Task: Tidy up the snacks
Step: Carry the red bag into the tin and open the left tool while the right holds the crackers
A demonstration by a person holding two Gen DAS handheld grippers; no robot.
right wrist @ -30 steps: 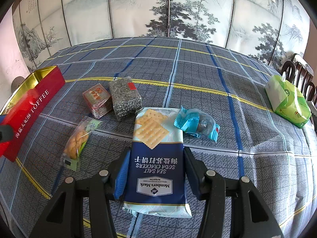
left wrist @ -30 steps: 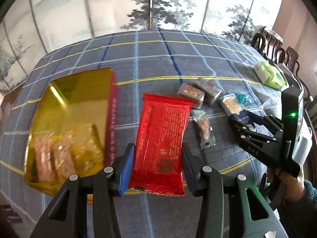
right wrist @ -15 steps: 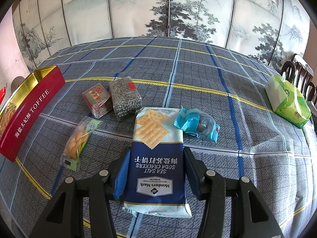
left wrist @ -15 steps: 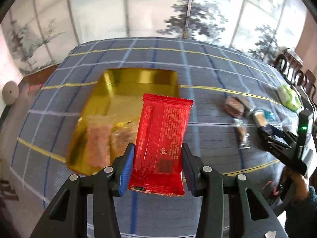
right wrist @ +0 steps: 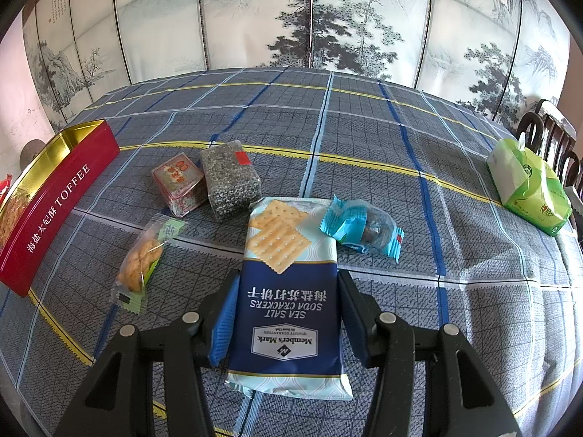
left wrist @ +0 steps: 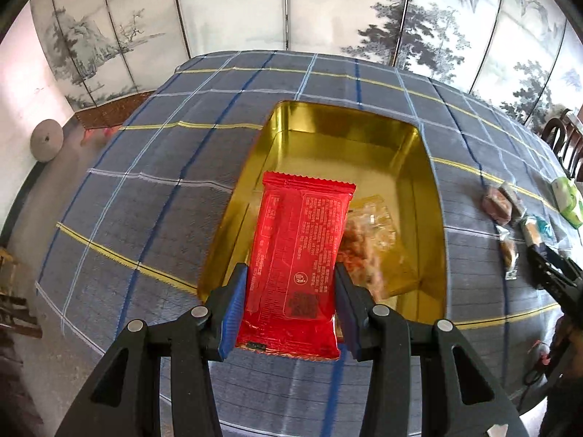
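Note:
My left gripper [left wrist: 290, 293] is shut on a red snack packet [left wrist: 298, 266] and holds it above the near end of the open gold-lined toffee tin [left wrist: 346, 138]. Wrapped snacks [left wrist: 368, 240] lie inside the tin. My right gripper [right wrist: 286, 306] is shut on a blue pack of sea salt soda crackers [right wrist: 288, 302] that lies on the tablecloth. The tin's red side [right wrist: 54, 204] shows at the left of the right wrist view. Loose on the cloth are a clear biscuit packet [right wrist: 140, 258], a red-labelled block [right wrist: 178, 184], a grey seed block [right wrist: 227, 178] and a turquoise-wrapped sweet [right wrist: 364, 227].
A green tissue pack [right wrist: 528, 185] sits at the table's right edge, next to dark wooden chairs [right wrist: 546, 134]. A painted folding screen [right wrist: 309, 18] stands behind the table. The table's left edge drops to the floor [left wrist: 22, 218]. The right gripper shows at the right of the left wrist view [left wrist: 557, 280].
My left gripper has swung left with the red packet, from beside the tin to above its open inside. The right gripper and the cracker pack have not moved.

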